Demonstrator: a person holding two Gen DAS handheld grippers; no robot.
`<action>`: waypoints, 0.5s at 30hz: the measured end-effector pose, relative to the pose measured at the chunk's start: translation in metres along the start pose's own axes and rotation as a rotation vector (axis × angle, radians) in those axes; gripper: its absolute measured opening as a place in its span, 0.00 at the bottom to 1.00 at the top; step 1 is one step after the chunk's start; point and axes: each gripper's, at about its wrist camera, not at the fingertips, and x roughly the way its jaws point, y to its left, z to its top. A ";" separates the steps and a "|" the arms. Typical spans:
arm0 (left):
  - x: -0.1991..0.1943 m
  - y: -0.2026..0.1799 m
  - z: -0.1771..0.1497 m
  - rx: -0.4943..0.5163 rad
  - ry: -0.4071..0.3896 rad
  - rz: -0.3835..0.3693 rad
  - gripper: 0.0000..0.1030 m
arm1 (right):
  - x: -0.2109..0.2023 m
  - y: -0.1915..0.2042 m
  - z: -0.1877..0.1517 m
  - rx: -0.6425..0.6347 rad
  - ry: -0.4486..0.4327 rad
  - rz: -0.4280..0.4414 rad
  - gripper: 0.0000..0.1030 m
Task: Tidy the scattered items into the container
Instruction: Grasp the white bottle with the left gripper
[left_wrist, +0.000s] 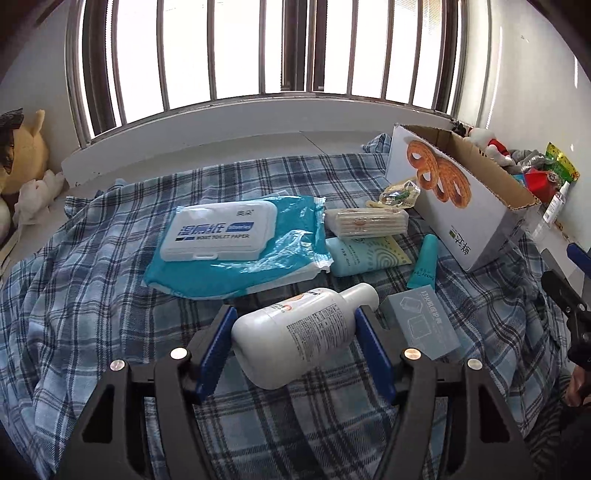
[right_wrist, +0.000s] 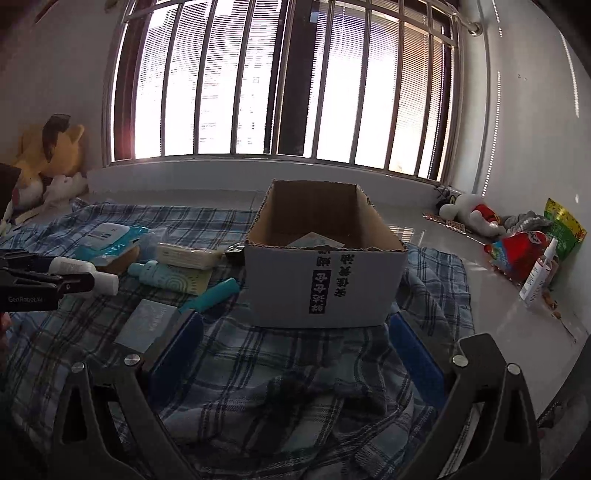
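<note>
Left gripper (left_wrist: 295, 332) clamps the white bottle (left_wrist: 295, 332) across its body, lifted slightly it seems, to carry it toward the cardboard box (right_wrist: 325, 288) on the plaid blanket (right_wrist: 258, 369). Right gripper (right_wrist: 295, 354) waits wide and empty before the box.

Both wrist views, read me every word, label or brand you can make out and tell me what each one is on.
"MOIST TOILET PAPER" on the white lid of the wet wipes pack; the Chinese above it is unclear.
"GenRobot.AI" on the left gripper body.
Cardboard box: bold upside-down Chinese characters, not transcribed.
White bottle, grey box and teal tube: print too small or blurred.
</note>
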 end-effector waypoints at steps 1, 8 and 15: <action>-0.006 0.003 -0.002 0.002 -0.010 0.012 0.66 | 0.001 0.006 0.000 -0.002 0.017 0.055 0.97; -0.020 0.016 -0.015 -0.019 -0.038 0.006 0.66 | 0.007 0.071 0.002 -0.132 0.071 0.179 0.97; -0.030 0.022 -0.019 -0.014 -0.069 0.013 0.66 | 0.044 0.099 -0.004 -0.180 0.181 0.191 0.97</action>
